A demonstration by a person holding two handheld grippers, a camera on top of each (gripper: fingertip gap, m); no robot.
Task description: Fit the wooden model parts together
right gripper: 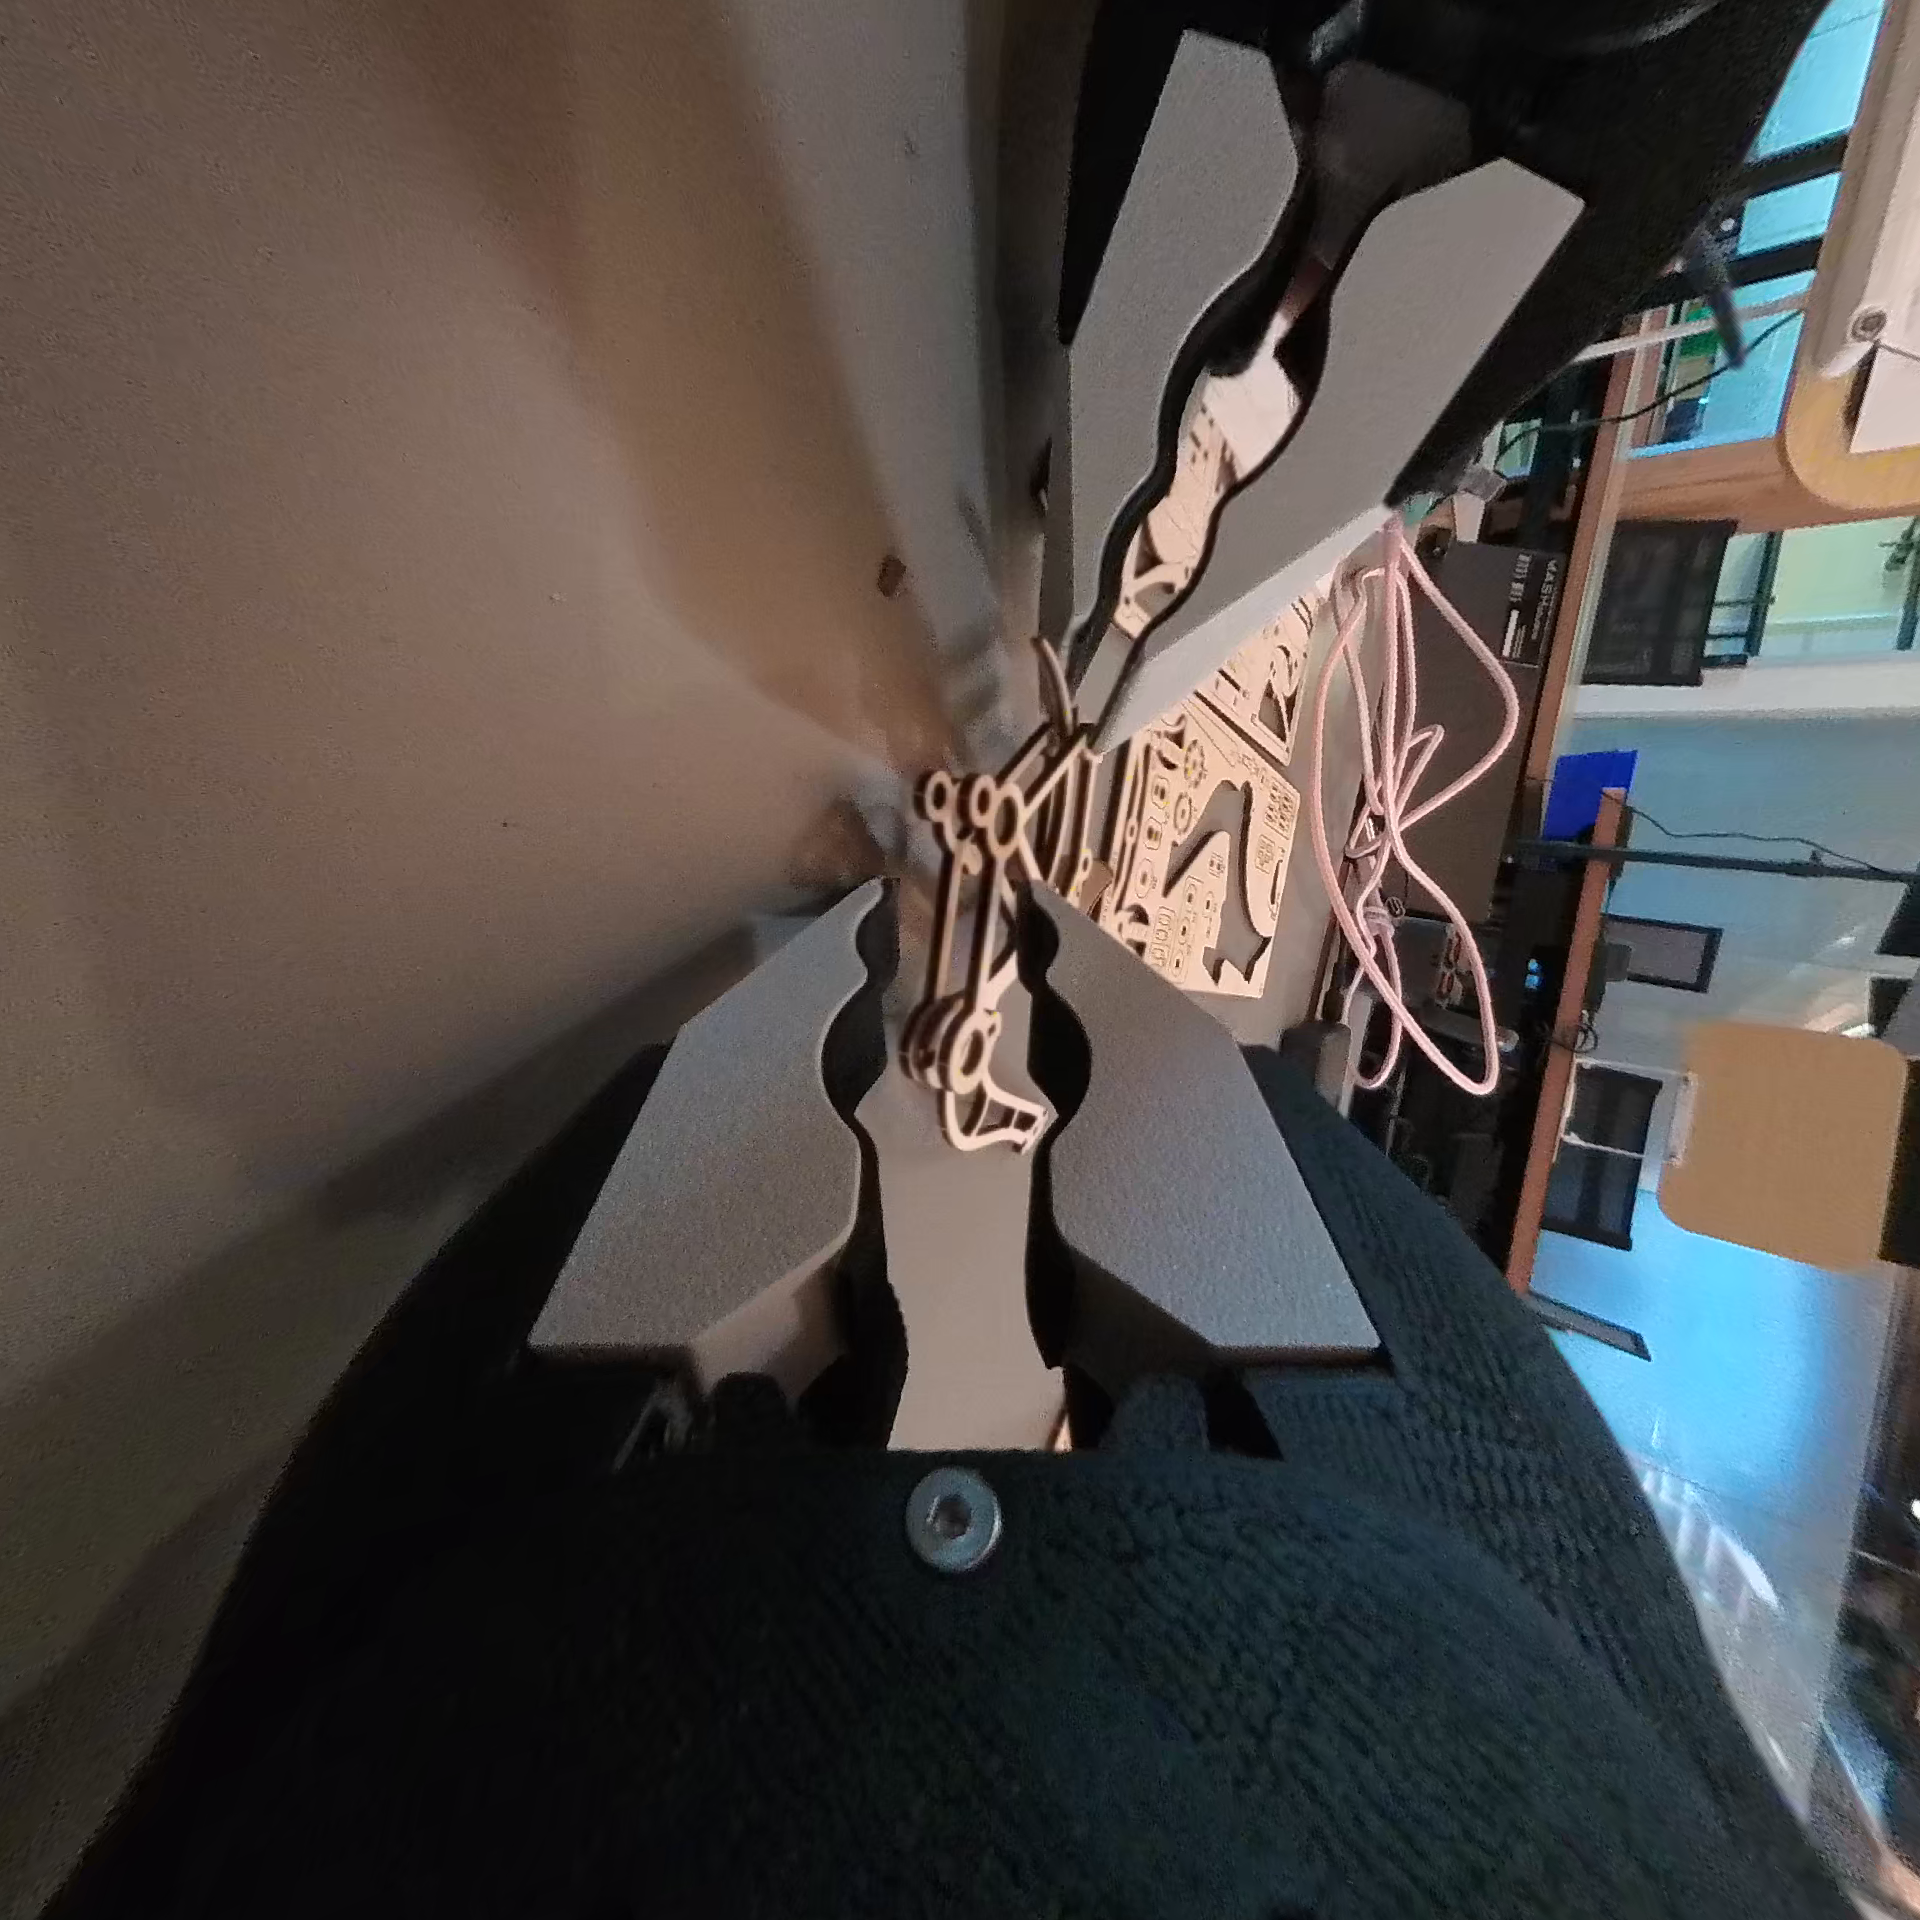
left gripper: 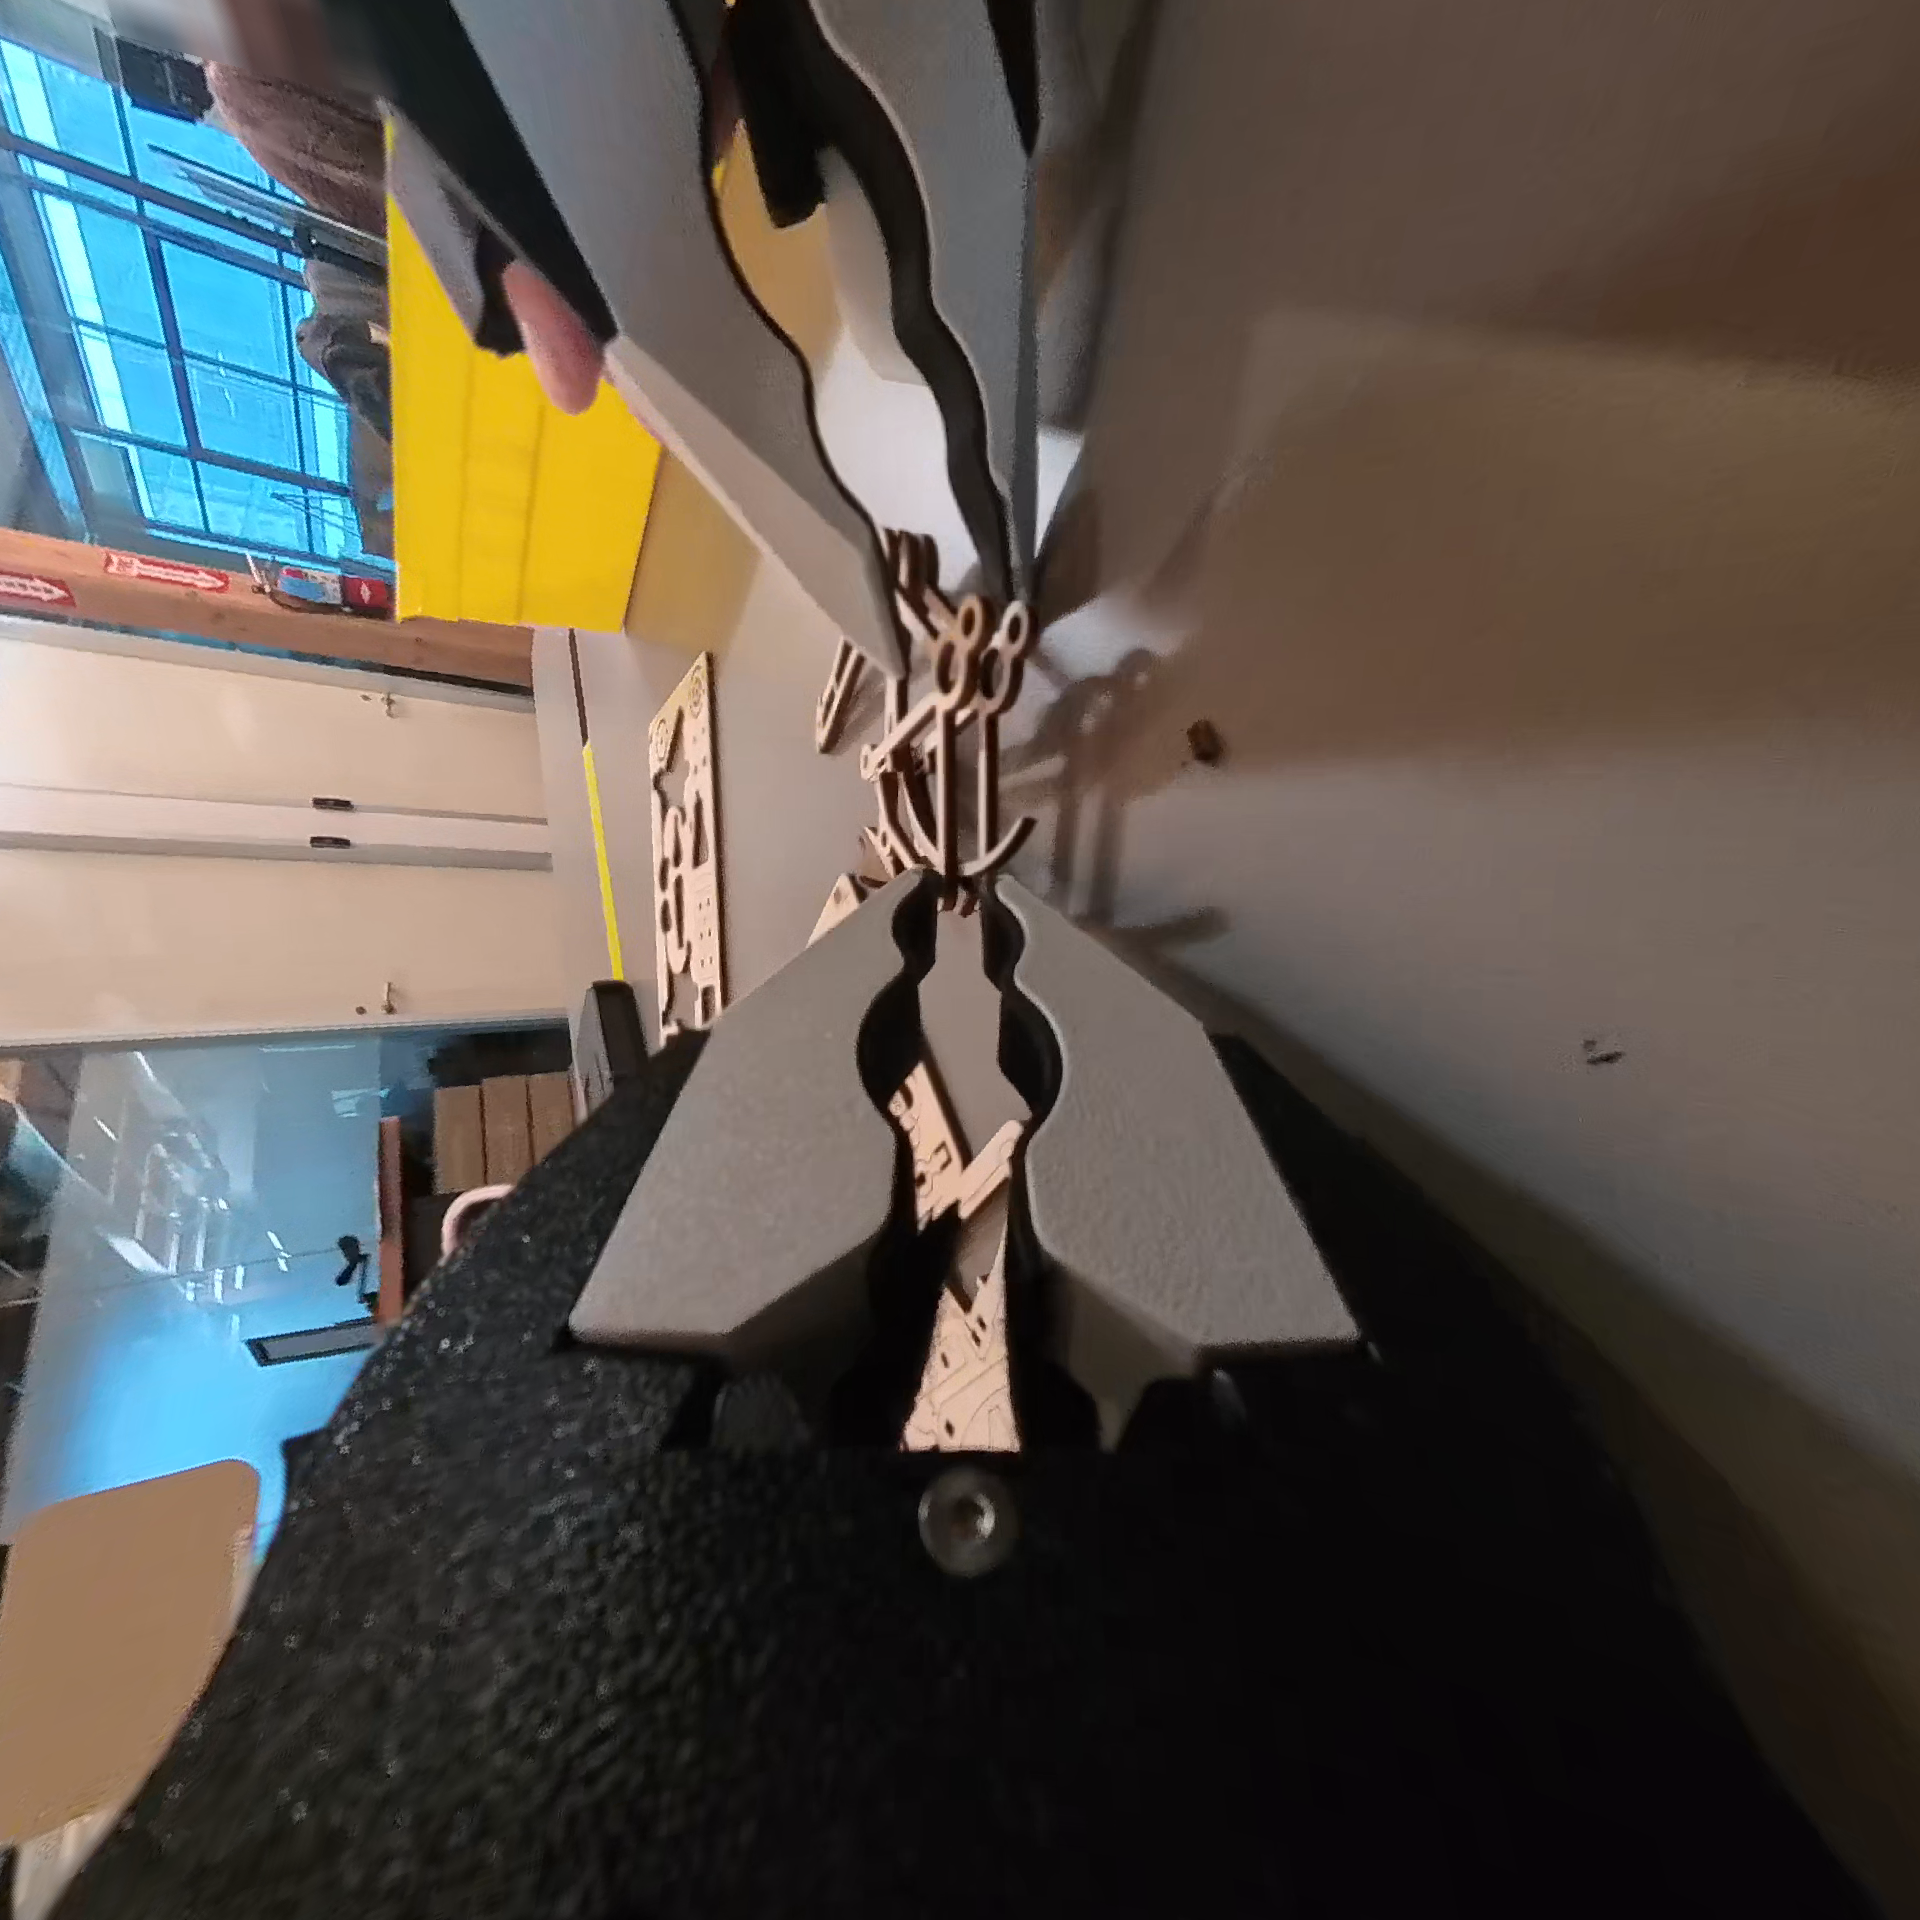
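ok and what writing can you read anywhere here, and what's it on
Red signs on the beam: white marks, too blurred to read.
Black box: white print, sideways and tiny, not clear enough to quote.
Wooden sheet: small engraved marks, too small to read.
Model part: no writing seen.

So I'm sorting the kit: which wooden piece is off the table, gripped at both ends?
The slim openwork wooden assembly, pinched by the right gripper and left gripper. The flat cut-out wooden sheet behind lies ungripped on the table.
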